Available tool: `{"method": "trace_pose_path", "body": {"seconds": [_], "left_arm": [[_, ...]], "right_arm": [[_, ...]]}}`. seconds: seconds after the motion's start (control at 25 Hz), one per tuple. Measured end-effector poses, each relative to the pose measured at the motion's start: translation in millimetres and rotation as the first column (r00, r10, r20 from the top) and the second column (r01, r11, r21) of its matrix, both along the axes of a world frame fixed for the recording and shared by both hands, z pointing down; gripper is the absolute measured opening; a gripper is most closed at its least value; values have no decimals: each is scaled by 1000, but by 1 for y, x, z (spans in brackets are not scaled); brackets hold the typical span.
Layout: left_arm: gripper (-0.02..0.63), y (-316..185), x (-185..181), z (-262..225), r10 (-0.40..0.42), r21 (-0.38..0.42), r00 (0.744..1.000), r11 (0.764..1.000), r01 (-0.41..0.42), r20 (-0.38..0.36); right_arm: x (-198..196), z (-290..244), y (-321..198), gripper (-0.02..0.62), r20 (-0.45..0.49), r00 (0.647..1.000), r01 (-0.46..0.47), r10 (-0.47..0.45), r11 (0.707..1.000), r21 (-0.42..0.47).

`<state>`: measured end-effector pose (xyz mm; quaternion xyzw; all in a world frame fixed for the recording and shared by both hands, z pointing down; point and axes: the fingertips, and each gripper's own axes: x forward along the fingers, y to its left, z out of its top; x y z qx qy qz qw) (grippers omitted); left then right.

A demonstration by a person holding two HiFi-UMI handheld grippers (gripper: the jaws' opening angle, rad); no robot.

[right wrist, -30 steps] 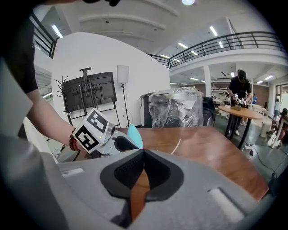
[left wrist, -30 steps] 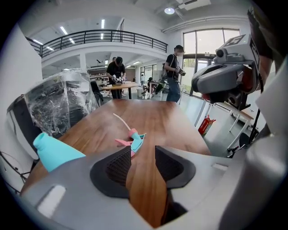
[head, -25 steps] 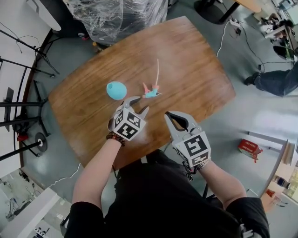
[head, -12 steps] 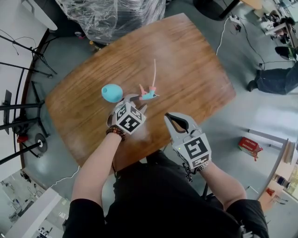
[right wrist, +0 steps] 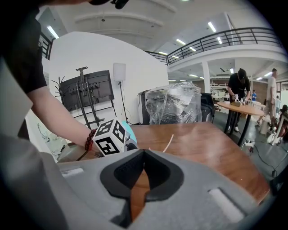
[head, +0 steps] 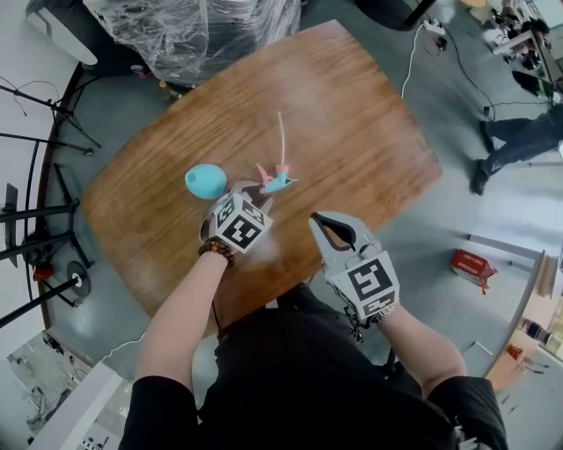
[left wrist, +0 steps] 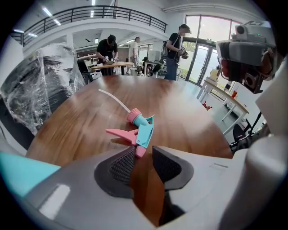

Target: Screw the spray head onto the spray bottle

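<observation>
A spray head (head: pixel 276 180) lies on the brown table (head: pixel 352 114); it has a teal body, a pink trigger and cap, and a white tube pointing away. The round turquoise bottle (head: pixel 211 180) lies just left of it, apart. My left gripper (head: pixel 255 190) has reached the spray head. In the left gripper view its jaws (left wrist: pixel 143 155) are closing, with the spray head's (left wrist: pixel 138 130) pink near end between the tips; the pads are not pressing on it. My right gripper (head: pixel 324 221) hovers shut and empty near the table's front edge, to the right.
A plastic-wrapped stack (head: pixel 202 26) stands beyond the table's far left side. Black stands (head: pixel 35 211) line the floor at the left. A red box (head: pixel 472 268) lies on the floor at the right. People (left wrist: pixel 108 49) work at a far table.
My left gripper has moved forward to the spray head and its jaws have narrowed around the pink end. The right gripper has stayed where it was.
</observation>
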<state>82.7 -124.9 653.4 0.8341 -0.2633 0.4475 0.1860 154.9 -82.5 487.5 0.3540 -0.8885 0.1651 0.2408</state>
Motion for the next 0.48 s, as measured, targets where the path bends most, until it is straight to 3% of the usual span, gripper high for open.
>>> {"method": "trace_pose_path", "body": {"seconds": [0.2, 0.48], "left_arm": [[85, 4, 5, 0, 29, 5, 1000, 1000, -29, 2], [78, 7, 10, -5, 42, 3, 999, 999, -42, -24]], "right_arm": [[-3, -2, 2, -6, -5, 1000, -6, 6, 1000, 7], [-5, -6, 4, -6, -22, 1000, -10, 10, 1000, 21]]}}
